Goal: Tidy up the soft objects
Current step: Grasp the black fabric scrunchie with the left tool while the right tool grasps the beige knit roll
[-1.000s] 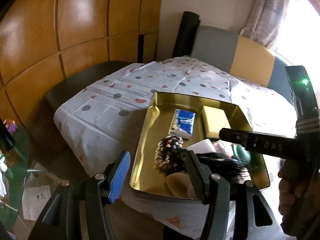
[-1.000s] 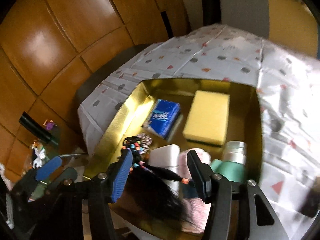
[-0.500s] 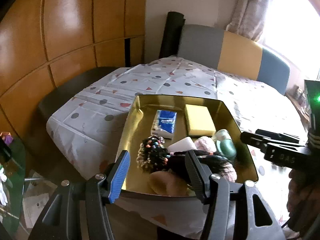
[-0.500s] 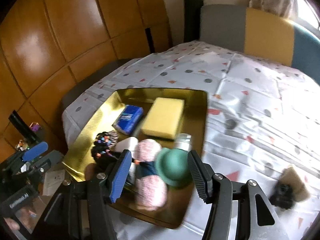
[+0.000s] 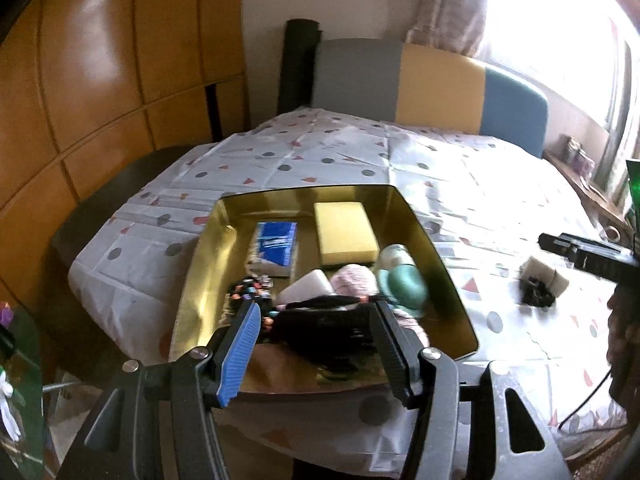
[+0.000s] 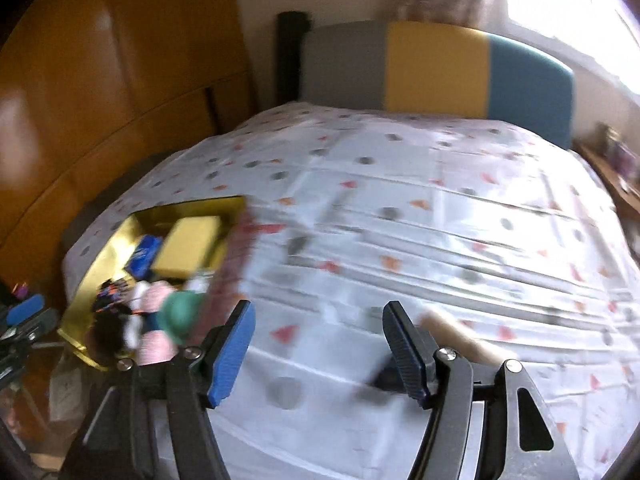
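Your left claw [image 5: 316, 344] and right claw [image 6: 316, 350] gape wide, empty; the yellow sponge [image 5: 345, 233] lies in the gold tray [image 5: 432, 240], long axis pointing away from you.

A lived-in room of a home, likely a dining or sitting area: ahead of both hand-held grippers stands a table under a white tablecloth [image 6: 400, 220] printed with grey dots and red triangles. Beyond its far edge rises an upholstered bench back [image 5: 432, 84] in grey, yellow and blue panels, with a dark rolled mat [image 5: 298, 64] propped upright beside it. Glossy wooden cabinet panels [image 5: 120, 60] line the wall to the left, while a patterned curtain [image 5: 452, 4] hangs by a bright window [image 5: 560, 36] to the right.
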`<state>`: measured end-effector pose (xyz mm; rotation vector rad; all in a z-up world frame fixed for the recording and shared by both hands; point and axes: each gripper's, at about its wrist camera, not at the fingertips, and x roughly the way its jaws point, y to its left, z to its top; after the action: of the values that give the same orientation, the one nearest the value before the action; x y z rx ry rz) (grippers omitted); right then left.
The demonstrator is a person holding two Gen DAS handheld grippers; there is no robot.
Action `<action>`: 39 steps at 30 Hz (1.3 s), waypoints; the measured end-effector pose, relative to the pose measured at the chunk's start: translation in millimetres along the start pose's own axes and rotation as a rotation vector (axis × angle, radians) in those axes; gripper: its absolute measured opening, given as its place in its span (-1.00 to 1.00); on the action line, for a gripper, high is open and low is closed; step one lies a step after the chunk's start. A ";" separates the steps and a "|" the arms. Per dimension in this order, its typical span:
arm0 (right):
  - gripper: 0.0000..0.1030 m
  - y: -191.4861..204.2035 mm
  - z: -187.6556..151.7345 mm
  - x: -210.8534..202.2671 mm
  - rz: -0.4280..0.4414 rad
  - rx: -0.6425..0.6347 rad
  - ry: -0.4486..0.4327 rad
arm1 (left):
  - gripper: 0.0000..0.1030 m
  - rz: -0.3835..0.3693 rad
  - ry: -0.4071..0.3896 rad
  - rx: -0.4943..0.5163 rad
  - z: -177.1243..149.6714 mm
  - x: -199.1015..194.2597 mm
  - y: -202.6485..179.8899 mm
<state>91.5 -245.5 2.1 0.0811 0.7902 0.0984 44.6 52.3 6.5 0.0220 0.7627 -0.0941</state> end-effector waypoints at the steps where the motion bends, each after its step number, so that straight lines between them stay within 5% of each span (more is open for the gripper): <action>1: 0.31 -9.5 -0.6 -1.6 -0.016 0.011 -0.003 | 0.13 -0.008 0.004 0.009 0.5 0.8 -4.7; 10: 0.33 -116.2 -19.9 -6.8 -0.177 0.171 -0.048 | 0.12 -0.083 0.026 0.091 8.9 5.7 -50.0; 15: 0.33 -164.5 -37.4 -2.9 -0.206 0.365 -0.021 | 0.13 -0.143 0.030 0.174 14.7 9.2 -90.1; 27: 0.45 -177.7 -38.2 -13.2 -0.160 0.470 -0.056 | 0.12 -0.337 0.143 0.328 13.7 62.7 -205.6; 33: 0.46 -177.5 -38.1 -10.4 -0.144 0.477 -0.041 | 0.35 -0.408 0.237 0.373 5.0 101.6 -254.6; 39: 0.49 -183.3 -39.3 -9.5 -0.132 0.511 -0.040 | 0.56 -0.458 0.246 0.440 3.0 127.2 -293.1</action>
<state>67.4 -427.1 -38.9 0.5123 0.7641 -0.2317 110.9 -249.5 -75.0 0.2818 0.9706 -0.7040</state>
